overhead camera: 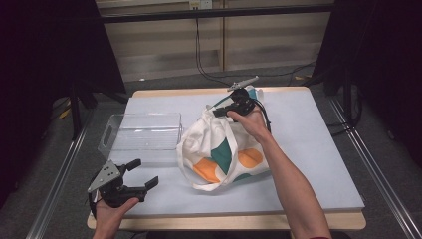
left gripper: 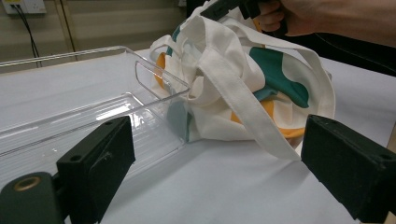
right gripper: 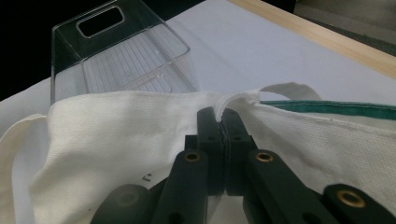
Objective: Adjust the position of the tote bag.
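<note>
we have the right gripper (overhead camera: 222, 110) up toward the table's (overhead camera: 308, 149) far edge, its 2 jaws pressed together on the upper hem of the white tote bag (overhead camera: 221, 152), cloth pinched right between them and lifted. the bag, with its orange and green patches, slumps mid-table, 1 strap trailing toward the near edge. just beside it on the left we see the clear plastic bin (overhead camera: 142, 133), touching the bag's side. over at the near left corner our left gripper (overhead camera: 144, 174) hangs with jaws spread wide, gripping nothing, pointed toward bin and bag.
</note>
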